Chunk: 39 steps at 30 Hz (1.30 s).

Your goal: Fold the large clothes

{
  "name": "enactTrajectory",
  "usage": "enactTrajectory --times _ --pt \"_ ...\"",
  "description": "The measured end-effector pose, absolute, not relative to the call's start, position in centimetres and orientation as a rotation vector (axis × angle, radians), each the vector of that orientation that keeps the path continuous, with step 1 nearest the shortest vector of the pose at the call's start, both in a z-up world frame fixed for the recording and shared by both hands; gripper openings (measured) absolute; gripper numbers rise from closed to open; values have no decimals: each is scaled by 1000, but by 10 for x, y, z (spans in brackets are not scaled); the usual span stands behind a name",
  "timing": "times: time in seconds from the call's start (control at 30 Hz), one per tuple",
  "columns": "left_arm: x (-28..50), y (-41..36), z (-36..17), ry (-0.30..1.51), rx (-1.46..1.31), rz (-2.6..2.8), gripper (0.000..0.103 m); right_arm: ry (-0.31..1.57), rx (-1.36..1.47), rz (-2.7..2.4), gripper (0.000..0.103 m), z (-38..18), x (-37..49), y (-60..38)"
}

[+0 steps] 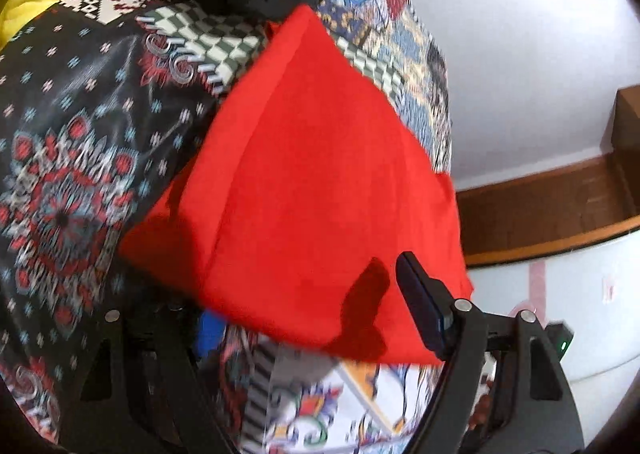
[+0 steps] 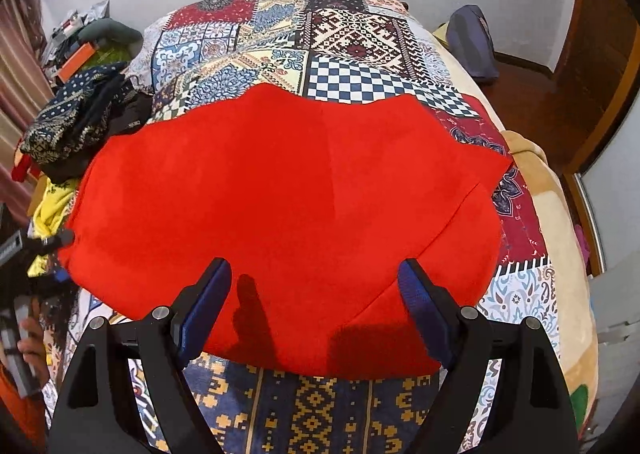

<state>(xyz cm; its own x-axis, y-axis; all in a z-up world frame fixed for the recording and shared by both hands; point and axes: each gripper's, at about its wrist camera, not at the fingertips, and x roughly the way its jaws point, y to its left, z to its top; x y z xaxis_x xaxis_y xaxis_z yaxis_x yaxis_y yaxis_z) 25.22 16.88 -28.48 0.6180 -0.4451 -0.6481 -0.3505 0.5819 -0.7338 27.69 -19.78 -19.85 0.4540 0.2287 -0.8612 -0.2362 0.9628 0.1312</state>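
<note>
- Where the patchwork bedspread covers the bed, the red cloth lies spread out flat, with a few soft creases and a seam near its right side.
- Its near edge is close to the front of the bed, and its far edge is wavy.
- Lots of bedspread is free behind the red cloth; a pile of dark clothes sits at the left.
- The right tool hangs over the near edge, wide open, holding nothing.
- The left tool is at a corner of the cloth; its view is blurry, it looks wide open, and I see no grip.
</note>
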Motion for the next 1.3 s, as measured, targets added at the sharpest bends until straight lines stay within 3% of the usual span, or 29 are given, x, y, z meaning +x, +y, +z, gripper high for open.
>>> enactTrajectory --times 0.27,0.33,0.4,0.5,0.6,1.0,1.3 --pt "279 170 -286 878 -904 63 56 1071 -32 284 83 -198 280 -194" --pt "285 171 -285 876 -874 78 43 1071 -33 285 83 -197 281 -192" --pt "297 169 -280 889 -825 104 24 1069 -38 289 83 -194 281 -189" --pt "300 167 -265 864 -743 132 9 1063 -55 296 83 -188 282 -182" --pt "295 164 -239 802 -685 132 4 1051 -81 331 83 -178 281 -170" --pt "253 122 -100 495 -370 89 3 1035 -140 508 83 -165 289 -86" --pt "243 146 -91 494 -342 180 3 1165 -130 717 83 -207 277 -6"
